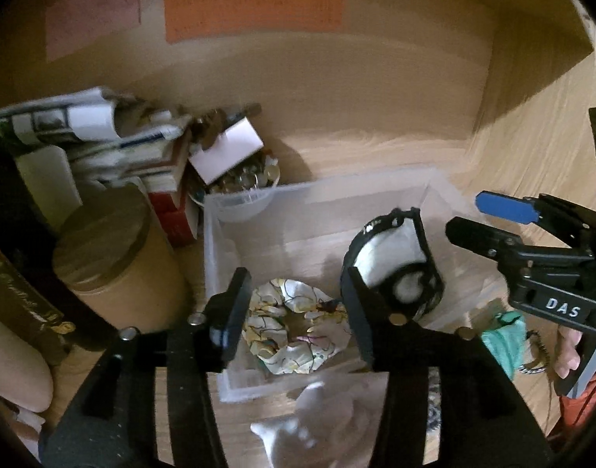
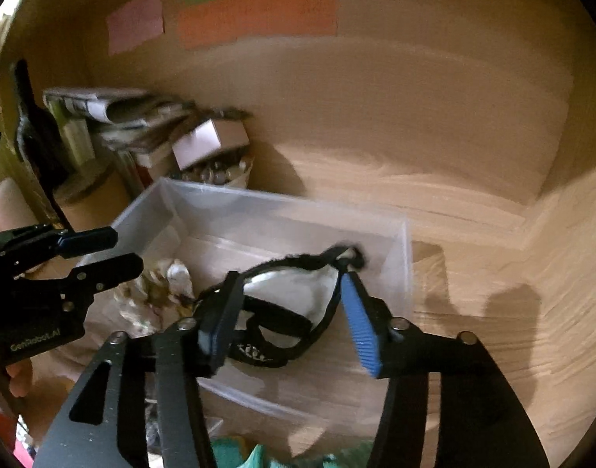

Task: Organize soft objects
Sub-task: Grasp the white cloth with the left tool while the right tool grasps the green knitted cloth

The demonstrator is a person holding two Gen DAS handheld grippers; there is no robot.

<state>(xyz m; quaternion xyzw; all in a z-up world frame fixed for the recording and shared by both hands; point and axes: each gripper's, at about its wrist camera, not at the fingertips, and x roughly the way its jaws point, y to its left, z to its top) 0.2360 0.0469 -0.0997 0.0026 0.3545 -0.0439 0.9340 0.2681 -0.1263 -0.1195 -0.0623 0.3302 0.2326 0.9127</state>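
A clear plastic bin [image 1: 258, 195] [image 2: 204, 199] stands on the wooden surface. In it lie a patterned cream scrunchie [image 1: 294, 327] [image 2: 157, 292] and a black and white mask-like fabric piece [image 1: 391, 257] [image 2: 294, 296]. My left gripper [image 1: 298, 304] is open and empty above the scrunchie; it also shows in the right wrist view [image 2: 120, 249]. My right gripper [image 2: 286, 304] is open around the black and white piece without holding it; it also shows in the left wrist view [image 1: 465, 214]. A white soft item [image 1: 329, 417] and a teal fabric item [image 1: 504, 339] [image 2: 239, 456] lie outside the bin.
A cardboard cylinder [image 1: 114, 257], stacked books and papers [image 1: 102, 136] and a bowl of small trinkets [image 1: 243, 183] crowd the left. Coloured paper notes [image 1: 255, 11] hang on the back wall. A wooden side wall [image 1: 539, 97] closes the right.
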